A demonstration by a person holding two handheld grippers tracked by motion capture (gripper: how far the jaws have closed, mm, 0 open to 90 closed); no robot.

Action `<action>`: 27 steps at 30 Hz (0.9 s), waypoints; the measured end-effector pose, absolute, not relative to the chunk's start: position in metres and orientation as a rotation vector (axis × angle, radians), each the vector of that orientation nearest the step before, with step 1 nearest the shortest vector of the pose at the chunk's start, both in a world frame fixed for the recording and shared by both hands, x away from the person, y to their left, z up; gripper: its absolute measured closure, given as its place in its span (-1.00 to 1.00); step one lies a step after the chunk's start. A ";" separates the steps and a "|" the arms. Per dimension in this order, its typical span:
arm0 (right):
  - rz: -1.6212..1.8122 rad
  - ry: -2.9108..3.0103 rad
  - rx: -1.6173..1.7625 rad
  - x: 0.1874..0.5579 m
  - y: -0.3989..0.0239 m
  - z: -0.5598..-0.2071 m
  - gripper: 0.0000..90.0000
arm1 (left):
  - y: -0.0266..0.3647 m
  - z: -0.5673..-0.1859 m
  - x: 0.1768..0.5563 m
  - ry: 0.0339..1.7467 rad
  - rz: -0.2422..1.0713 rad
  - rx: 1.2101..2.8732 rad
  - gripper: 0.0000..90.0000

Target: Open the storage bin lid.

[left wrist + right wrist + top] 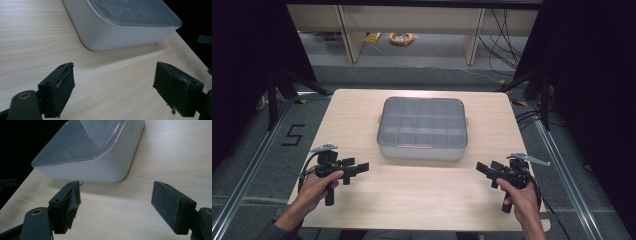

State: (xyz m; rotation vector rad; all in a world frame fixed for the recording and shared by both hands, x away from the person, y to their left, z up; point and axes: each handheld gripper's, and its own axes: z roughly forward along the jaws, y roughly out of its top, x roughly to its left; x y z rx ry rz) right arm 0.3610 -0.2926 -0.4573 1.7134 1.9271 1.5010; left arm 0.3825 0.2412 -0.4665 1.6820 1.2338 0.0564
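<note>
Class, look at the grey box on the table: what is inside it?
Through the clear lid of the box a grid of dividers shows, forming many small compartments. Whether anything lies in them cannot be told; the lid is hazy and the walls are opaque.

My table [362,115] is pale wood w/ fine straight grain. The box [422,150] in the middle is light grey, its lid [423,122] clear-ish grey w/ a grid of squares showing thru. My left gripper [356,169] and right gripper [486,171] are both black; pads [166,206] dark charcoal, brass-coloured rivets. Floor [257,165] dark grey, black "5" at left.
</note>
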 end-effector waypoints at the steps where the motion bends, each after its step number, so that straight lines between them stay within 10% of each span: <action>1: 1.503 1.917 1.708 0.364 -0.293 -0.457 -0.46 | 0.240 -0.466 0.384 1.232 0.057 1.683 -0.64; 27: 1.528 1.884 1.744 0.394 -0.295 -0.454 -0.45 | 0.227 -0.450 0.413 1.229 0.103 1.677 -0.61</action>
